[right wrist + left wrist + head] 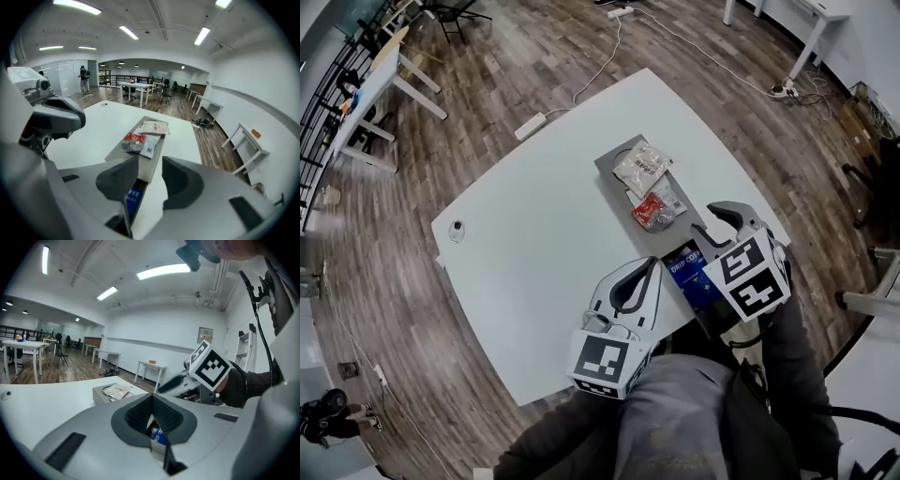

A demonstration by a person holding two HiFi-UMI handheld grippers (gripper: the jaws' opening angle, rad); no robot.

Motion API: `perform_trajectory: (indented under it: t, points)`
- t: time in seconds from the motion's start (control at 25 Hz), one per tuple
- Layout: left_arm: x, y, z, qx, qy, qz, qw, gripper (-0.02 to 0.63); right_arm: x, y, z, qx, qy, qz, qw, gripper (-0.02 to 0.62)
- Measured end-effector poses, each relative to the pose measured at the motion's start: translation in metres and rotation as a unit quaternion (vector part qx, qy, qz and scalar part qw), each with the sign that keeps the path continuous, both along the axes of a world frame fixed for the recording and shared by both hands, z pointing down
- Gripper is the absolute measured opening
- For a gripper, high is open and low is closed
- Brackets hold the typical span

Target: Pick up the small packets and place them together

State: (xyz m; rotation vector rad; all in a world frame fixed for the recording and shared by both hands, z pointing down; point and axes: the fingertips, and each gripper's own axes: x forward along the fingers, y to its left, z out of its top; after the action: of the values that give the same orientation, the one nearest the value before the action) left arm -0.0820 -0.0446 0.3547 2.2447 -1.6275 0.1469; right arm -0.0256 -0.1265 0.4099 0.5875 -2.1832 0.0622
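Observation:
A grey tray point(614, 161) on the white table point(534, 244) holds a beige packet point(642, 167), a red packet point(649, 212) and a white packet point(669, 199). A blue drip-coffee packet point(692, 274) lies at the tray's near end. My right gripper point(711, 225) hovers over that end, open and empty. In the right gripper view point(150, 161) the tray point(119, 151), red packet point(132, 139) and blue packet point(132, 197) show past its jaws. My left gripper point(654, 264) is shut just left of the blue packet, whose print point(159, 436) shows below the tips point(151, 399).
A small round object point(457, 230) sits near the table's far left edge. A power strip point(530, 125) and cables lie on the wood floor beyond the table. Other desks stand at the upper left point(394, 70). The table's near edge is close to the person's body.

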Motion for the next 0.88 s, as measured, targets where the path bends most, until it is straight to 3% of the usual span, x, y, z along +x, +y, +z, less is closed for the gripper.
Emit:
perform_trajectory:
  t: [0.24,0.44,0.68,0.88]
  points:
    - [0.021,0.005,0.006,-0.002,-0.004,0.033,0.9994,0.003,0.029,0.058,0.052,-0.057,0.048,-0.036,0.997,0.158]
    - [0.015,0.009,0.008,-0.006,-0.005,0.026,0.9996,0.003,0.027,0.091,0.092,-0.106,0.102,-0.081,0.986,0.270]
    - [0.001,0.010,0.011,-0.013,0.000,0.003,0.9999,0.003,0.023,0.092,0.110,-0.091,0.171,-0.125,0.973,0.285]
    - [-0.007,0.009,0.019,-0.020,0.005,-0.011,0.9997,0.003,0.022,0.091,0.112,-0.101,0.178,-0.138,0.969,0.253]
